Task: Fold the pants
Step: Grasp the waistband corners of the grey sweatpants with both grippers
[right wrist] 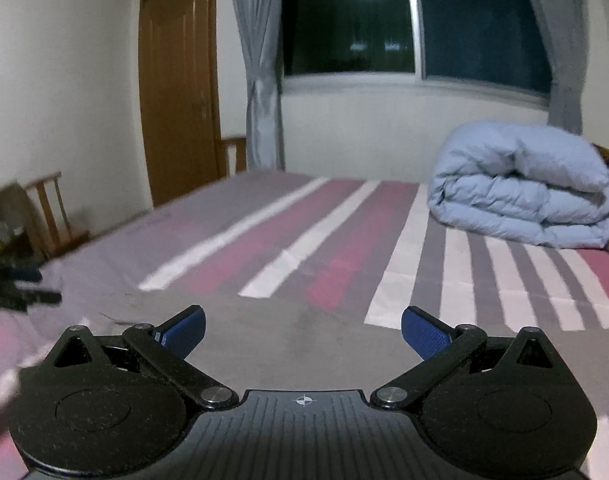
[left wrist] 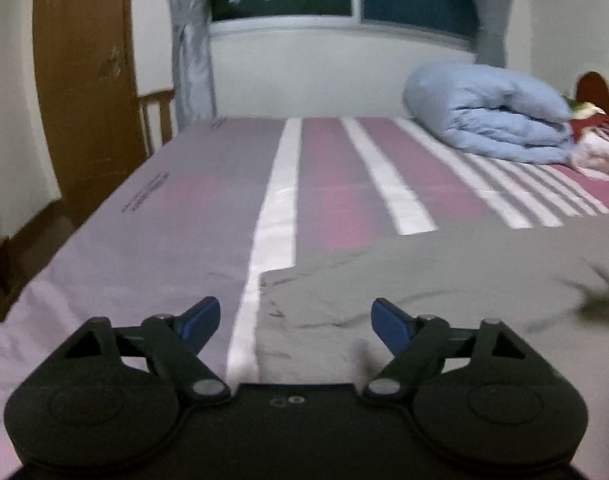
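Left gripper (left wrist: 294, 318), right gripper (right wrist: 302, 330): jaws wide, empty, above pants (left wrist: 444, 276).

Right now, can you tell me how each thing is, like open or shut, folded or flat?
Left gripper: jaws open, nothing between them.
Right gripper: jaws open, nothing between them.
Grey pants: spread flat on the bed, slightly wrinkled, not held.
Blue quilt: folded into a bundle at the far side.
Curtains: drawn back and tied.
Door: shut.
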